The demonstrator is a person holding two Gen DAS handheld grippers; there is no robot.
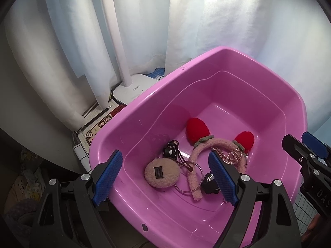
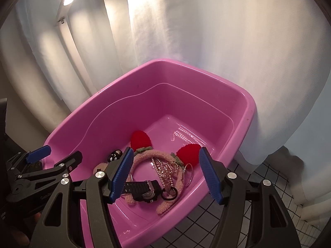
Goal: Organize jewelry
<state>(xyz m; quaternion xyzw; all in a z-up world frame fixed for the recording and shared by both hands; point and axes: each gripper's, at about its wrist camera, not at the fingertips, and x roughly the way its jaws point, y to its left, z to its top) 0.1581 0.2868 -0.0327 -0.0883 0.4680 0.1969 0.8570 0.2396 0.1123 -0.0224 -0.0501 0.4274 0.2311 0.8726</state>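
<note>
**Both grippers poised over pink tub of jewelry**

Hovered above the pink tub point(image 1: 132, 111) with jaws spread wide and nothing between them: the left gripper point(image 1: 165, 177). Likewise released and empty, the right gripper point(image 2: 167, 173), over the tub's near corner.

Gathered on the tub floor, toward the near side: a fuzzy pink headband point(image 1: 195, 161) with two red strawberry ears, a beaded chain point(image 1: 229, 155) draped over it, a round plush pouch point(image 1: 162, 172), a thin metal ring point(image 1: 191, 177), a small black clip point(image 1: 170, 149) and a black watch point(image 2: 145, 190).

Seen only from the left wrist: the pouch in full, a white lamp base point(image 1: 134, 88) beside the tub's far left rim, a patterned mat point(image 1: 97, 128) under it. Shown there too, the right gripper's tip at the right edge.

Seen only from the right wrist: the watch's strap and face laid out plainly, a small dark ring point(image 2: 169, 193) just beside it, a second metal ring point(image 2: 188, 175) by the headband's end, and the black-lined white grid cloth point(image 2: 238, 212) under the tub.

From the left wrist, the watch mostly hidden behind the right-hand blue pad point(image 1: 222, 179). From the right wrist, the pouch almost wholly covered by the left-hand pad point(image 2: 122, 173). Behind everything, white curtain point(image 2: 206, 41). Chain links tangled, individual pieces hard to separate.
</note>
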